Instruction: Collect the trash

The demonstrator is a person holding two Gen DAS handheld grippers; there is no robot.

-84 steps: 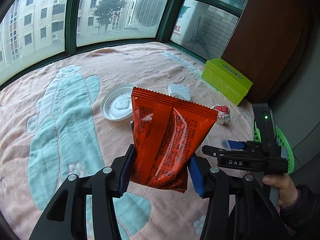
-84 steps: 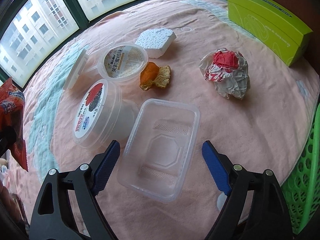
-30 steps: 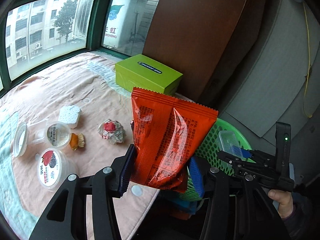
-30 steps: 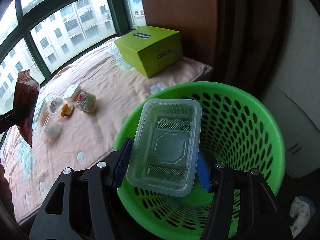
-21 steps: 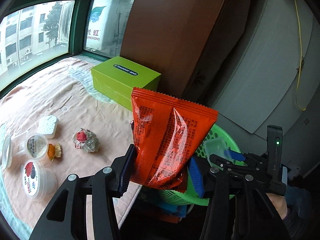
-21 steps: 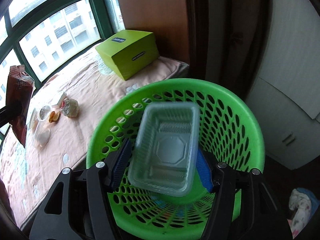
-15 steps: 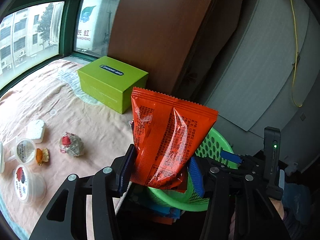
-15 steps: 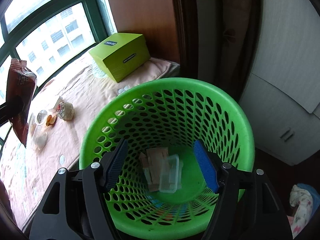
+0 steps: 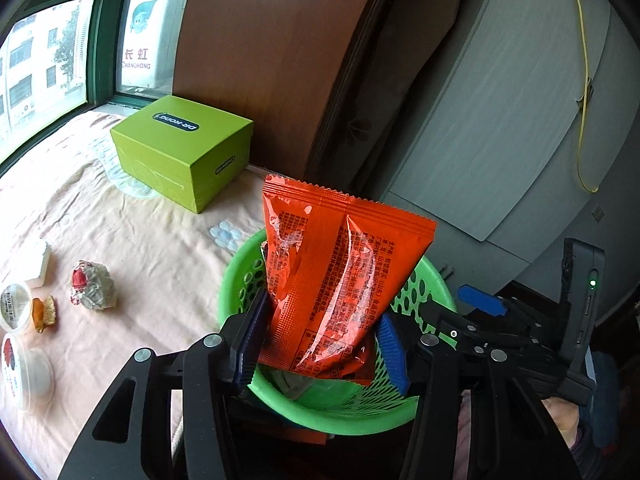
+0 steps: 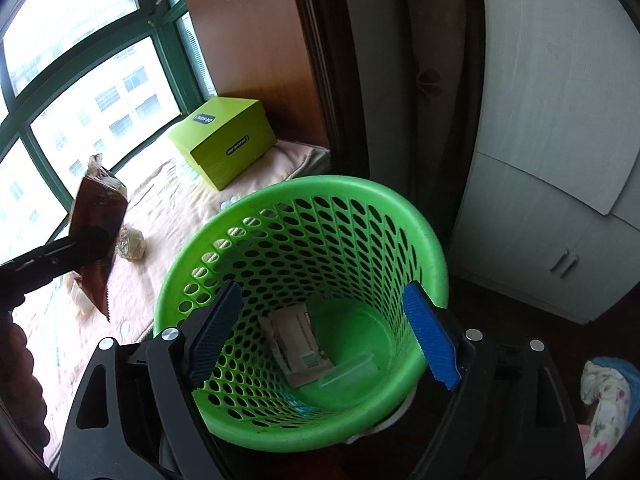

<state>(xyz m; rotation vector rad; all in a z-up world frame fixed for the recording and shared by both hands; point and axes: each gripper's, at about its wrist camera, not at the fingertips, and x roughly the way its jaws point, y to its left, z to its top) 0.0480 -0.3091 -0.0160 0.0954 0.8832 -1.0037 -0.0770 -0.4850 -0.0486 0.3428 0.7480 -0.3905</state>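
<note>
Above the green basket (image 10: 304, 208), the right gripper (image 10: 324, 332) hangs with its blue pads spread wide and nothing between them; its jaws have just been opening. Down on the basket floor lie the clear plastic tray (image 10: 352, 368) and a flat piece of cardboard packaging (image 10: 296, 344), side by side and touching. To the left, the left gripper (image 9: 320, 344) pinches the lower part of an orange snack bag (image 9: 340, 272) between its pads, about half open around it, the bag standing upright with its zigzag top edge uppermost. From the left wrist view the bag sits in front of the basket's mouth; whether it is over the rim or just beside it I cannot tell. On the pink blanket (image 9: 132, 248) to the left, well apart from the basket, rest a crumpled red-and-white wrapper (image 9: 94, 286), a piece of orange peel (image 9: 42, 312), two round plastic tubs (image 9: 24, 364) and a white foam block (image 9: 38, 260). A lime-green box (image 9: 182, 148) stands at the far edge near the window
</note>
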